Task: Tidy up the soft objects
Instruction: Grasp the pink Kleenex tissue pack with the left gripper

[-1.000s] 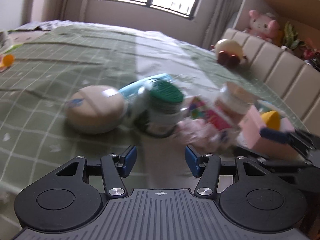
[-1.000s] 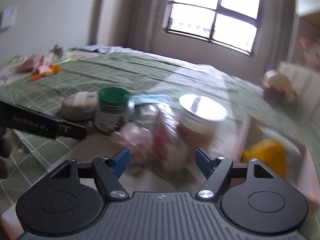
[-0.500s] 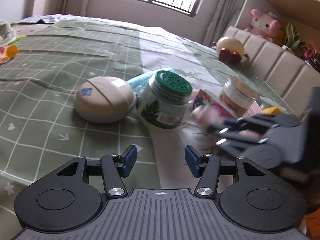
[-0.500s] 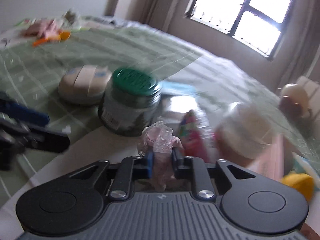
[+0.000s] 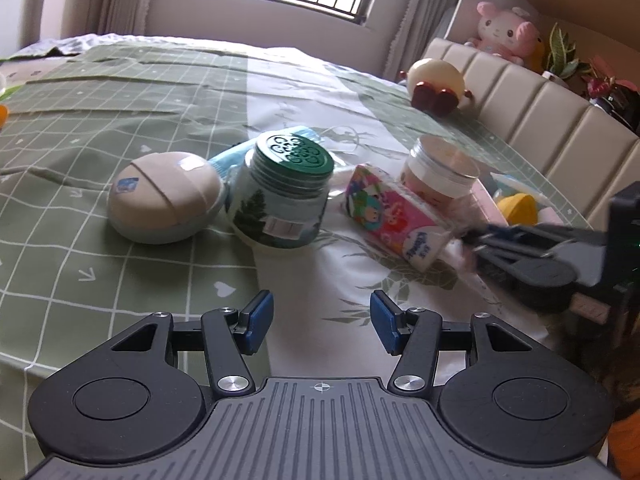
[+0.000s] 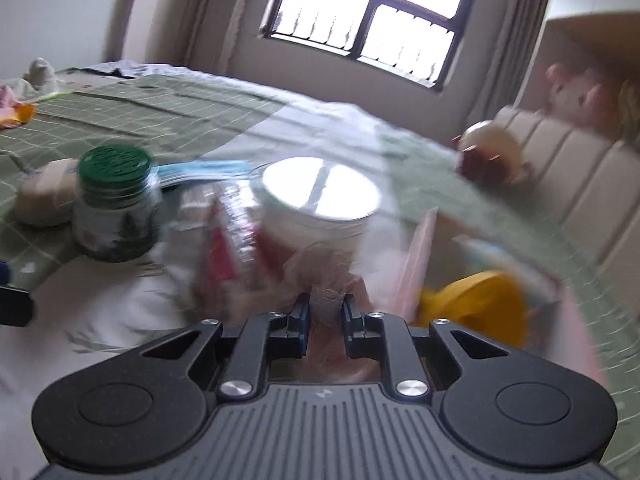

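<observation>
My right gripper (image 6: 325, 320) is shut on a crumpled pink soft bundle (image 6: 329, 276), which sticks up between the blue pads. In the left wrist view that gripper (image 5: 474, 240) comes in from the right, beside a colourful tissue pack (image 5: 392, 216). My left gripper (image 5: 320, 322) is open over the bedspread with nothing between its fingers. Ahead of it stand a beige round pouch (image 5: 164, 200), a green-lidded jar (image 5: 284, 196) and a white-lidded jar (image 5: 436, 176). A pink box (image 6: 420, 264) holding a yellow object (image 6: 476, 304) sits to the right.
A green checked bedspread (image 5: 100, 92) covers the bed. A blue packet (image 5: 236, 152) lies behind the green-lidded jar. An egg-shaped plush (image 5: 438, 80) rests by the padded headboard (image 5: 540, 116), and a pink plush (image 5: 504, 30) sits on the shelf above. Orange and pink items (image 6: 18, 114) lie far left.
My right gripper has shut on the pink bundle and carried it to the right, towards the pink box. My left gripper has stayed open and nearly still.
</observation>
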### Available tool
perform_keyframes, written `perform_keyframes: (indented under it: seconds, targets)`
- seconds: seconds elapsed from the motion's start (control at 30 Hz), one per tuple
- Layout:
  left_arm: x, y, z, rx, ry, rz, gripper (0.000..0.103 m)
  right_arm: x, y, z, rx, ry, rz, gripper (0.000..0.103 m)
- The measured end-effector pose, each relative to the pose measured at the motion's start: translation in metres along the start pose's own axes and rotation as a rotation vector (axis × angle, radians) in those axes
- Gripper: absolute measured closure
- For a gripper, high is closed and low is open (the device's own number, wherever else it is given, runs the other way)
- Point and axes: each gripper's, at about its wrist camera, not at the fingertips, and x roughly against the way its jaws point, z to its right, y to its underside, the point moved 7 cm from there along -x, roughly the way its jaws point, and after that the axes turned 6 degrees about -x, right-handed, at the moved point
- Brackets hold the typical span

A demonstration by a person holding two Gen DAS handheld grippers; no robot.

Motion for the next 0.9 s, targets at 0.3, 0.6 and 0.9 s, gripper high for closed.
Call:
perform_keyframes:
  seconds: [0.3, 0.6, 0.9]
  targets:
    - [-0.022, -0.017, 0.031, -0.043, 0.037, 0.015, 0.045, 0.026, 0.019, 0.003, -0.036, -0.094, 0.054, 0.087]
    - [-0.09, -0.039, 0.049, 0.082, -0.026, -0.006, 0.045, 0.053, 0.071, 0.06, -0.103, -0.029, 0.067, 0.087]
    - [-0.132, -0.05, 0.065, -0.006, -0.165, -0.027, 0.037, 0.046, 0.08, 0.064, -0.138, -0.069, 0.079, 0.085]
